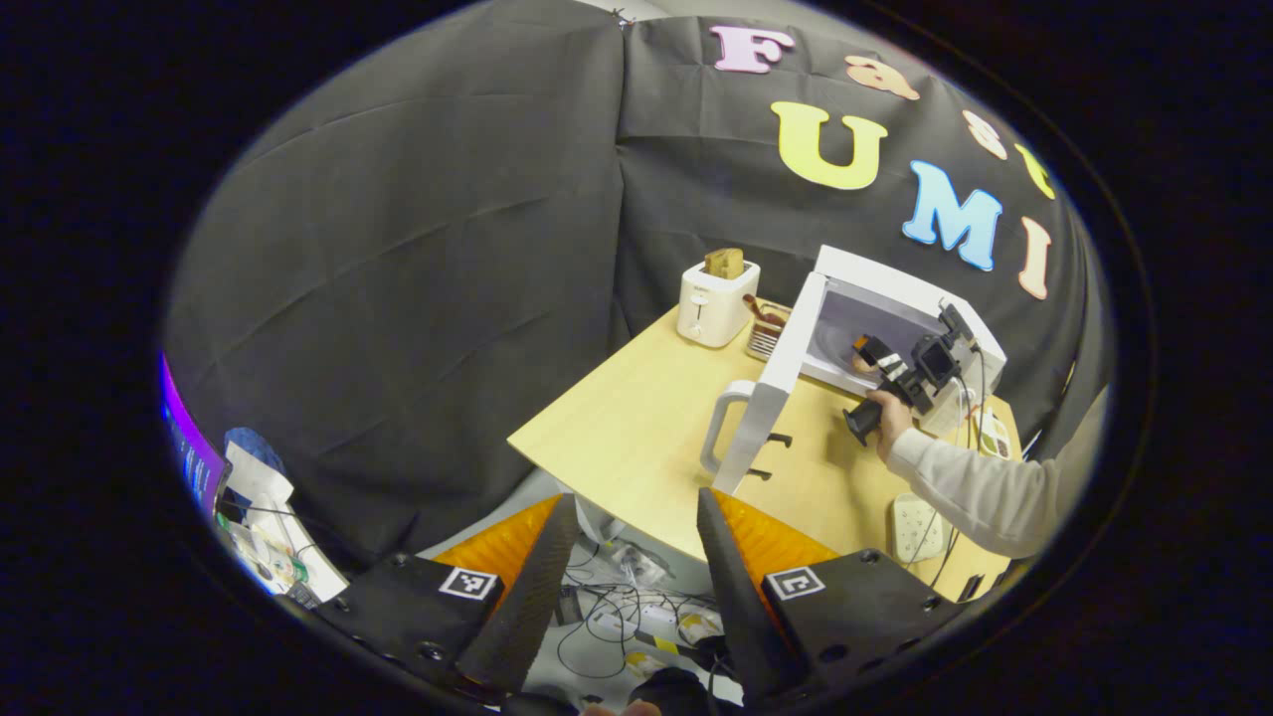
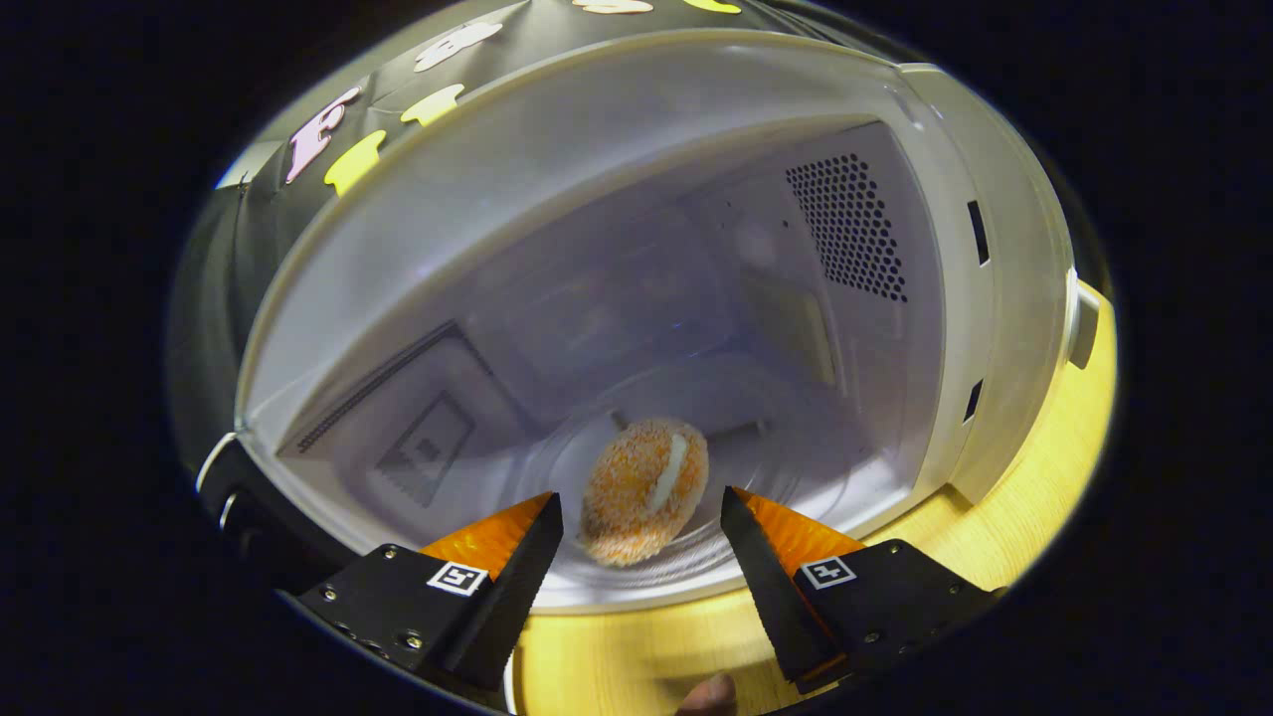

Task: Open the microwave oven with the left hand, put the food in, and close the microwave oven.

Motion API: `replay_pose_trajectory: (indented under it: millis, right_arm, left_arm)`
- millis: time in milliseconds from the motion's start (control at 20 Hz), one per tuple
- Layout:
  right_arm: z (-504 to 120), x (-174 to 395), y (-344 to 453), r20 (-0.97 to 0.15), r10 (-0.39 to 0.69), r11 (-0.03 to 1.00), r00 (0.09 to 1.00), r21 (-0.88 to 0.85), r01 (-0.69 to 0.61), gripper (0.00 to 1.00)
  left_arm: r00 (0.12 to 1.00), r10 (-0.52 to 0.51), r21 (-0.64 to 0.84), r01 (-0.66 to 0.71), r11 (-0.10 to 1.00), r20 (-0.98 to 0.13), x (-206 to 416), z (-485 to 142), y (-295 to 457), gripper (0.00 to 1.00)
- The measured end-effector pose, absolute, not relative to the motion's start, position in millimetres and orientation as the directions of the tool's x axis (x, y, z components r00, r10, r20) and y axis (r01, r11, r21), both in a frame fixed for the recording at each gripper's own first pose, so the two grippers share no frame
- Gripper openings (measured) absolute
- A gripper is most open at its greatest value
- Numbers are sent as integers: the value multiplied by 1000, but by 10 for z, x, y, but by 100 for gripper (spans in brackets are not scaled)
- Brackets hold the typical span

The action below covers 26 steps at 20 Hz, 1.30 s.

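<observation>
Left gripper view: my left hand-held gripper [image 1: 636, 507] hangs released off the counter [image 1: 636, 438] edge; the microwave oven [image 1: 895, 318] stands open, door [image 1: 771, 408] swung out, beside a toaster [image 1: 716, 298]. Right gripper view: my right hand-held gripper [image 2: 641, 512], released, brackets the breaded food [image 2: 641, 487] lying on the turntable [image 2: 796, 487] inside.

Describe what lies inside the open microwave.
Inside the microwave, one round breaded food piece rests on the glass turntable, between the right gripper's open fingers. The turntable's near edge is hidden by them.
</observation>
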State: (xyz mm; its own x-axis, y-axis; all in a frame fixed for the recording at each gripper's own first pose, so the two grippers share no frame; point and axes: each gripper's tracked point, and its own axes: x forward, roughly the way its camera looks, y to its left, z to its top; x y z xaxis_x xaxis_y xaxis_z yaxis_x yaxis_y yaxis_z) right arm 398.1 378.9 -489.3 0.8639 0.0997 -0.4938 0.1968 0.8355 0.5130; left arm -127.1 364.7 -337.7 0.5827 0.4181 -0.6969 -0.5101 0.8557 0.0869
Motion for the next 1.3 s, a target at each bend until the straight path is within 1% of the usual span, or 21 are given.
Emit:
replay_pose_trajectory:
  millis: [100, 150, 200, 300, 400, 450, 500, 550, 600, 650, 700, 800, 950, 1050, 1150, 1300]
  right_arm:
    - [-4767, 3728, 3853, -502, 173, 856, 848, 502, 123, 98]
    - [-4703, 3555, 3873, -511, 210, 861, 834, 501, 90, 98]
    - [-4607, 3385, 3869, -519, 237, 861, 821, 503, 70, 98]
    - [-4402, 2962, 3861, -539, 284, 860, 793, 509, 38, 98]
    - [-4181, 2473, 3862, -556, 329, 857, 763, 515, 5, 98]
    - [-4072, 2215, 3842, -566, 340, 861, 751, 509, -5, 99]
    - [-3972, 1940, 3815, -582, 346, 866, 736, 500, -11, 98]
    - [-3872, 1676, 3774, -587, 344, 870, 733, 493, -14, 98]
    - [-3755, 1458, 3733, -582, 344, 872, 737, 490, -20, 98]
    - [-3670, 1249, 3690, -586, 327, 881, 741, 472, -15, 98]
    - [-3595, 1062, 3633, -593, 307, 895, 744, 446, -13, 98]
    - [-3436, 774, 3507, -587, 264, 909, 765, 418, 8, 98]
    - [-3216, 459, 3407, -580, 214, 902, 786, 426, 69, 98]
    - [-3091, 277, 3371, -577, 193, 908, 794, 412, 79, 98]
    - [-2991, 206, 3266, -565, 161, 915, 809, 393, 93, 98]
    - [-2915, 68, 3073, -578, 126, 922, 807, 368, 120, 98]
  left_arm:
    - [620, 414, 62, -508, 859, -666, -1189, -3345, 3707, 87]
    - [642, 407, 47, -501, 864, -649, -1127, -3319, 3745, 83]
    - [660, 400, 38, -491, 870, -636, -1074, -3346, 3790, 86]
    - [699, 378, 9, -469, 883, -607, -918, -3391, 3952, 87]
    - [744, 339, -51, -446, 894, -575, -667, -3418, 4149, 80]
    - [769, 301, -95, -422, 902, -563, -526, -3480, 4238, 87]
    - [776, 258, -135, -402, 906, -576, -491, -3637, 4309, 84]
    - [783, 236, -167, -395, 903, -576, -418, -3741, 4424, 84]
    - [798, 212, -205, -384, 900, -565, -342, -3804, 4536, 90]
    - [810, 195, -232, -375, 898, -554, -268, -3860, 4641, 85]
    - [815, 177, -249, -364, 898, -551, -169, -3932, 4723, 88]
    - [823, 129, -268, -322, 908, -553, -15, -4145, 4801, 85]
    - [823, 80, -256, -265, 930, -562, 201, -4417, 4866, 85]
    - [831, 52, -243, -221, 944, -554, 395, -4457, 4818, 85]
    - [835, 24, -240, -186, 953, -549, 567, -4521, 4724, 85]
    - [839, -30, -274, -144, 951, -544, 694, -4610, 4454, 85]
